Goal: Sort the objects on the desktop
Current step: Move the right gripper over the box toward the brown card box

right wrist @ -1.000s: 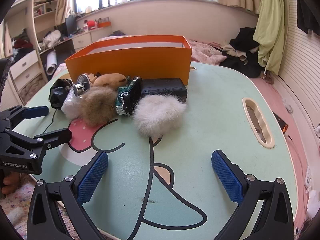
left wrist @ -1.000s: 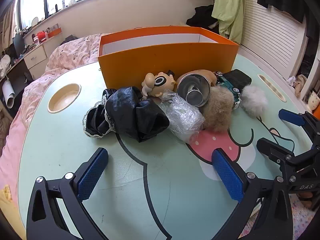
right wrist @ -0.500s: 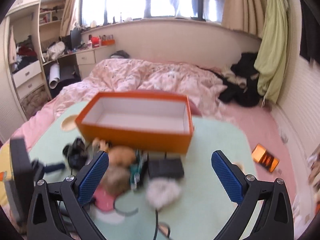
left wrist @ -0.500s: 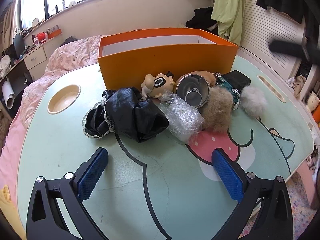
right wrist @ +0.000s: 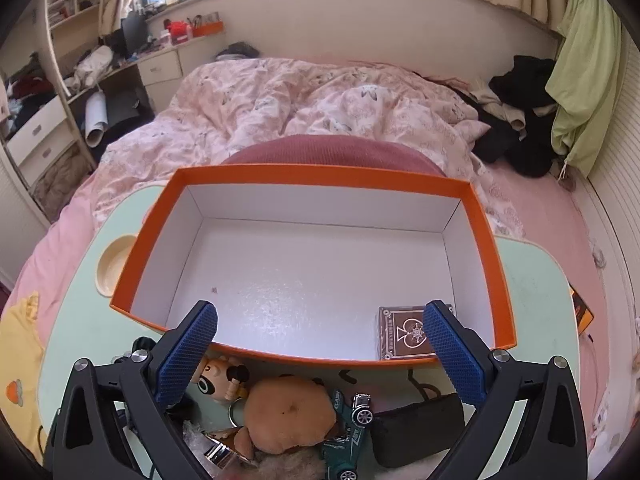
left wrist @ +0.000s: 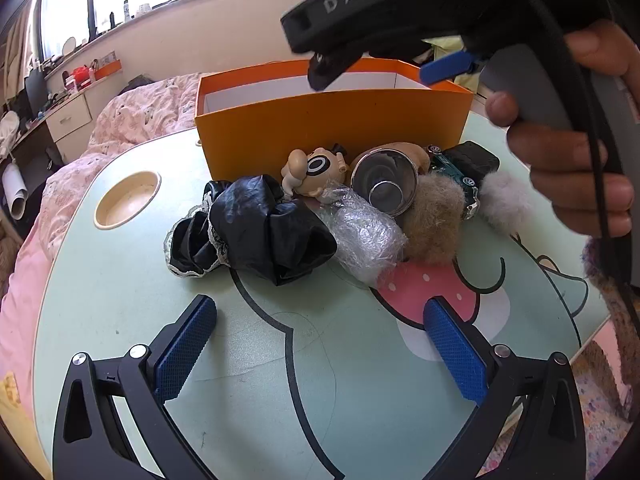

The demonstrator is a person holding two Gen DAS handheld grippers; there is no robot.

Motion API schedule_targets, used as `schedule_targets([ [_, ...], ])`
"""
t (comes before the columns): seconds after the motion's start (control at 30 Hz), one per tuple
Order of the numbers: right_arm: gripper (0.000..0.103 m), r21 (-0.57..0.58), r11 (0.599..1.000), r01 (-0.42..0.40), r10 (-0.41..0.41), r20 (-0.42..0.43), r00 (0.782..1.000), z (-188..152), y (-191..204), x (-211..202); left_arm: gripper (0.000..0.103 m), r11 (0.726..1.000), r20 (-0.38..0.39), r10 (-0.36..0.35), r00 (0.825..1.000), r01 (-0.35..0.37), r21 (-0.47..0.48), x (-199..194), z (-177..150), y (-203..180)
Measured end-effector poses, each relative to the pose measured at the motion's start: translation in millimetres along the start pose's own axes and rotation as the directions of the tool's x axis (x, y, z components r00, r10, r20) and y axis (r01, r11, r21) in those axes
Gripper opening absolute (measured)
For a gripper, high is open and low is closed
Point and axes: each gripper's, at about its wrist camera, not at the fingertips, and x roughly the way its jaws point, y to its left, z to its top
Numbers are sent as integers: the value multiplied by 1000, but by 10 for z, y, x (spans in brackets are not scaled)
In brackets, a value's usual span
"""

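Note:
An orange box (left wrist: 332, 118) with a white inside (right wrist: 312, 276) stands at the back of the table; a brown card deck (right wrist: 404, 334) lies in its near right corner. In front of it sits a pile: black frilled cloth (left wrist: 260, 232), cartoon figure (left wrist: 312, 172), clear wrap bundle (left wrist: 364, 236), metal cup (left wrist: 384, 186), tan pompom (left wrist: 434, 220), green toy car (right wrist: 350, 432), black pouch (right wrist: 416, 432), white pompom (left wrist: 504, 204). My left gripper (left wrist: 320, 356) is open, low over the table, short of the pile. My right gripper (right wrist: 320, 344) is open, high above the box's front wall, empty.
The mint cartoon table (left wrist: 120, 320) has a round cream cup holder (left wrist: 127, 198) at left. A hand (left wrist: 560, 140) holding the right gripper fills the left view's upper right. A pink quilted bed (right wrist: 320, 100) lies beyond the box.
My right gripper has risen from table level at the right and moved up over the box, now crossing the left view's top. The left gripper has stayed put.

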Motion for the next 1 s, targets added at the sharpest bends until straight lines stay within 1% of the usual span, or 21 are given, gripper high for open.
schedule_targets([
  [0.17, 103, 21, 1000, -12, 12, -10, 1000, -17, -56, 28, 103, 1000, 0, 0, 1000, 0, 0, -1, -1, -2],
  [0.37, 103, -33, 999, 41, -42, -23, 999, 64, -59, -17, 103, 1000, 0, 0, 1000, 0, 0, -2, -2, -2],
  [0.43, 102, -61, 994, 88, -91, -49, 995, 171, -111, -42, 103, 1000, 0, 0, 1000, 0, 0, 0, -1, -6],
  [0.47, 102, -73, 991, 111, -117, -79, 990, 249, -156, -45, 103, 1000, 0, 0, 1000, 0, 0, 0, -1, -8],
  [0.5, 102, -86, 989, 121, -131, -127, 983, 341, -207, -32, 103, 1000, 0, 0, 1000, 0, -1, -1, 0, -9],
  [0.53, 102, -96, 989, 114, -131, -188, 973, 427, -267, -1, 103, 1000, 0, 1, 1000, -1, -1, -1, 0, -10],
  [0.6, 102, -83, 993, 79, -101, -307, 946, 550, -384, 85, 103, 1000, 0, 1, 1000, -1, -1, -1, -1, -7],
  [0.63, 102, -67, 996, 57, -78, -368, 927, 596, -442, 149, 103, 1000, 0, 0, 1000, 0, -1, 0, -1, -7],
  [0.67, 100, -56, 997, 46, -65, -410, 910, 629, -477, 205, 103, 1000, 0, 0, 1000, 0, -1, 0, -1, -7],
  [0.7, 95, -50, 998, 41, -59, -445, 894, 643, -509, 264, 103, 1000, 0, 0, 1000, 0, 0, 0, -1, -8],
  [0.73, 88, -54, 997, 51, -71, -474, 878, 655, -527, 320, 103, 1000, 1, 0, 1000, 0, 0, -1, -1, -10],
  [0.77, 86, -69, 995, 70, -95, -495, 863, 663, -528, 366, 103, 1000, 1, -1, 1000, 1, 0, -1, -1, -7],
  [0.8, 84, -87, 993, 81, -114, -508, 854, 658, -502, 402, 103, 1000, 1, -1, 1000, 1, 0, -2, 0, -6],
  [0.83, 84, -118, 989, 91, -139, -520, 842, 651, -469, 441, 103, 1000, 1, -1, 1000, 1, 0, -2, -1, -9],
  [0.93, 83, -206, 972, 114, -209, -529, 823, 622, -349, 496, 103, 1000, 1, -1, 1000, 1, 0, -1, 1, -12],
  [0.97, 83, -215, 969, 123, -224, -545, 808, 602, -327, 519, 103, 1000, 1, -2, 1000, 2, 1, -1, 3, -16],
  [1.0, 83, -214, 967, 137, -237, -570, 787, 569, -319, 561, 103, 1000, 1, -2, 1000, 2, 1, 0, 5, -19],
])
